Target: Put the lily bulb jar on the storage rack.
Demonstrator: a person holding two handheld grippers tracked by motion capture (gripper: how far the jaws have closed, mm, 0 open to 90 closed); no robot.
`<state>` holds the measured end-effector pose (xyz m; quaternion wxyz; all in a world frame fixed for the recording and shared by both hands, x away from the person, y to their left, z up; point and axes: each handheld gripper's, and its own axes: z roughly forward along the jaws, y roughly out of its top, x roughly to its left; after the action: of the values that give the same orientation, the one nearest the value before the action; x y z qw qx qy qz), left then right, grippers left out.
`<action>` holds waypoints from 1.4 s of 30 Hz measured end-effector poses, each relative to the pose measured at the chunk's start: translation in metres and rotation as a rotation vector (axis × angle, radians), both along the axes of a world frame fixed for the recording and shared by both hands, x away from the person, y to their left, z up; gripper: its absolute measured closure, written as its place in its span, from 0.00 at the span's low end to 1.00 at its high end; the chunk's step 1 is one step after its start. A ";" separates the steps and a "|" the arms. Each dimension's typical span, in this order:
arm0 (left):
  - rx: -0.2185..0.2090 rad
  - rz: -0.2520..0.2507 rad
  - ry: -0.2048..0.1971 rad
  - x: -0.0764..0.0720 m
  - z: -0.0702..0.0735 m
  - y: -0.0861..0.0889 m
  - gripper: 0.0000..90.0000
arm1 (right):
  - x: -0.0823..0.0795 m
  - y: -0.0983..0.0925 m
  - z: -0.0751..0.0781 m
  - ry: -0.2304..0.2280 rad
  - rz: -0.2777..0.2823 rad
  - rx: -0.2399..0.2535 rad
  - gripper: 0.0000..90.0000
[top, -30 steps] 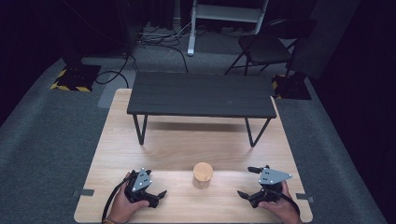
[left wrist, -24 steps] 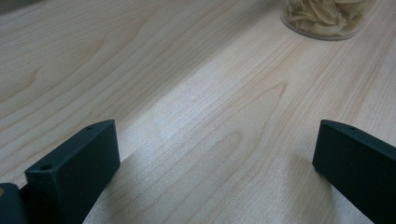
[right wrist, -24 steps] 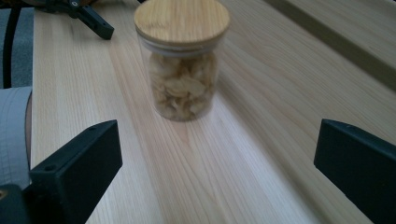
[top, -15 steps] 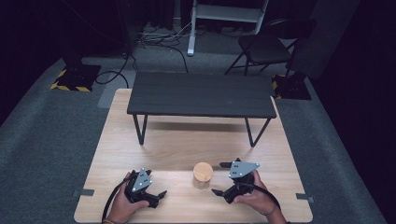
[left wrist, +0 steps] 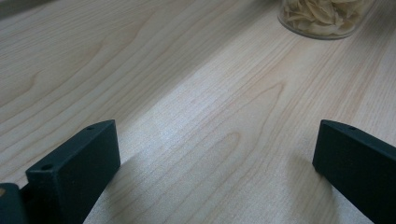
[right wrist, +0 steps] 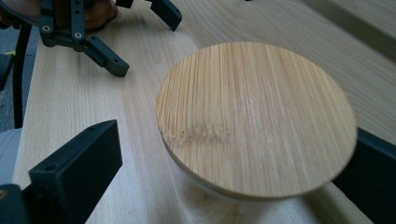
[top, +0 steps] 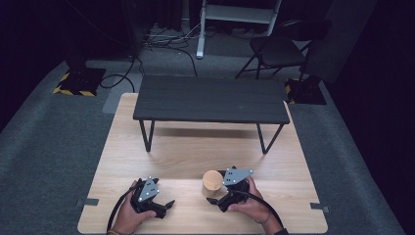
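A glass jar with a round bamboo lid (top: pixel 212 180) stands near the front of the wooden table (top: pixel 195 147). My right gripper (top: pixel 221 191) is up against its right side. In the right gripper view the lid (right wrist: pixel 257 116) lies between the two black jaws, and the gripper (right wrist: pixel 236 142) is open around it. My left gripper (top: pixel 166 205) rests on the table to the jar's left, open with nothing in it. In the left gripper view, bare wood lies between the open jaws of that gripper (left wrist: pixel 215 163). The jar's glass base (left wrist: pixel 322 16), full of pale flakes, is farther ahead.
A low black bench (top: pixel 210 100) stands across the back half of the wooden table. Beyond it on the grey floor are a folding chair (top: pixel 279 51), cables and a white stand. The other gripper (right wrist: pixel 84 32) lies at the top left of the right gripper view.
My right gripper has moved left from near the table's right edge up to the jar, with its jaws now on either side of the lid. The left gripper has stayed put.
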<state>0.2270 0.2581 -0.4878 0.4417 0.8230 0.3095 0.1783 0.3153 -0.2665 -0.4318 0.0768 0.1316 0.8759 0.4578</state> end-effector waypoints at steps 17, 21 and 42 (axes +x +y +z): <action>0.000 -0.001 0.000 0.000 0.000 0.000 0.01 | -0.010 0.013 -0.025 -0.068 -0.057 0.043 0.27; 0.000 -0.001 0.000 0.000 0.000 0.000 0.01 | -0.009 0.012 -0.026 -0.054 -0.067 0.053 0.28; -0.001 -0.002 0.002 0.001 0.000 0.000 0.01 | -0.014 -0.014 0.075 -0.141 -0.244 0.075 0.28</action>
<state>0.2277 0.2584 -0.4878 0.4418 0.8233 0.3093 0.1770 0.3011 -0.2805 -0.3568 0.1883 0.2076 0.8281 0.4856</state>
